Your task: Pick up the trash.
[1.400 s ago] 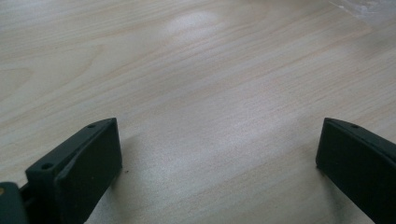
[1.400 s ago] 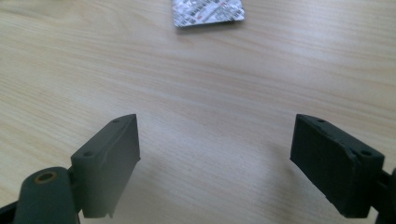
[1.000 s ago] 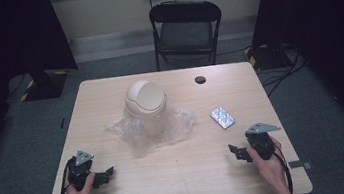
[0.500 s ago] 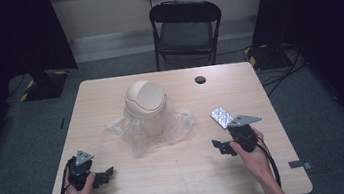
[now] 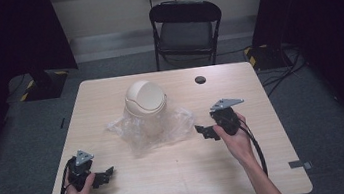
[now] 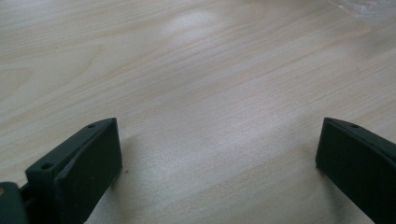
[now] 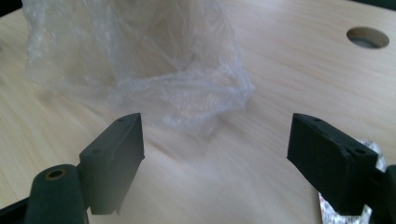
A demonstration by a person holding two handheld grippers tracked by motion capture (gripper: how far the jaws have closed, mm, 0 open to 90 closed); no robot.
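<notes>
Right gripper (image 5: pixel 204 132): fingers apart, just closing slightly, nothing between, near plastic bag (image 5: pixel 151 127).
Left gripper (image 5: pixel 105 175): fingers apart, over bare desk (image 5: pixel 180 176).

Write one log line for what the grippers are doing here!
left gripper: open, resting on table | right gripper: open, nearing plastic bag | bin: untouched

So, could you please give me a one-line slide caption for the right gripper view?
Open right hand-held gripper facing a crumpled clear plastic bag on the wooden table.
</notes>
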